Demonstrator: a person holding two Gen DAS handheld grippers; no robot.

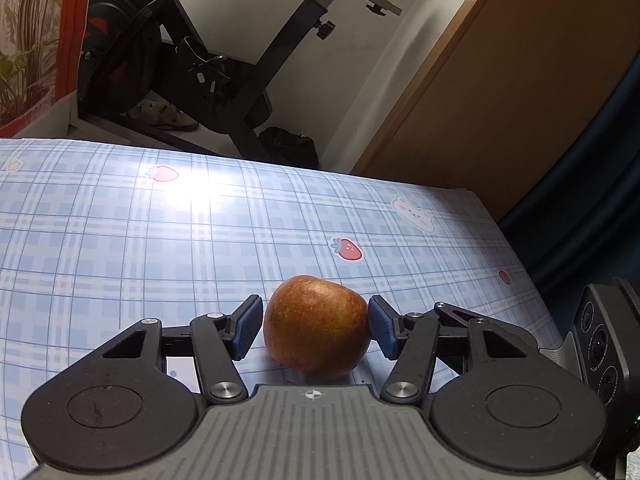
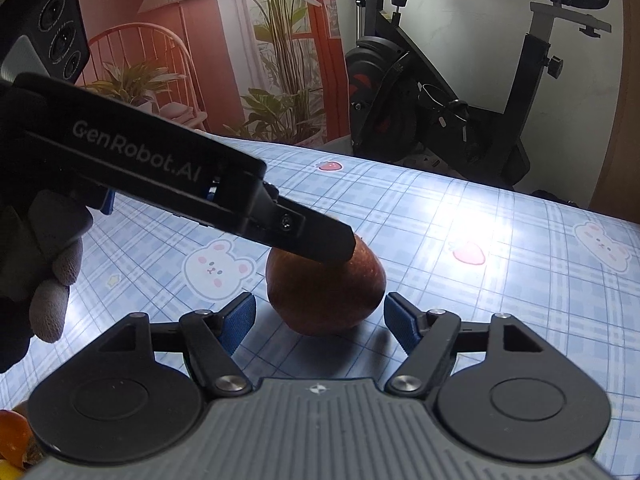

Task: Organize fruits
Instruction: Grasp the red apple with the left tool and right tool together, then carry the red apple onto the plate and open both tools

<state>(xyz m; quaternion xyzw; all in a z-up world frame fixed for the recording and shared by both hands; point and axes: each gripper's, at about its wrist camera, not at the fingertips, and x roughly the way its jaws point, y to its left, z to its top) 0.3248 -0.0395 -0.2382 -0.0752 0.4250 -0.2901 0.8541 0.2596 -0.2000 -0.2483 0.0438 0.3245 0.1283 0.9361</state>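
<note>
A red-brown apple [image 1: 316, 332] rests on the blue plaid tablecloth [image 1: 140, 248]. In the left wrist view it sits between the blue pads of my left gripper [image 1: 315, 301]. The right pad [image 1: 380, 328] is at its skin and a thin gap shows at the left pad [image 1: 248, 328]. The right wrist view shows the same apple [image 2: 332, 296] just ahead of my right gripper [image 2: 320, 298], which stands open with a gap on both sides. The left gripper's black finger [image 2: 320, 240] crosses the apple's top from the left.
A gloved hand [image 2: 52, 280] holds the left tool. Part of an orange fruit [image 2: 12, 428] shows at the bottom left corner. An exercise bike [image 2: 440, 100] stands beyond the table's far edge, and a wooden door [image 1: 500, 100] lies to the right.
</note>
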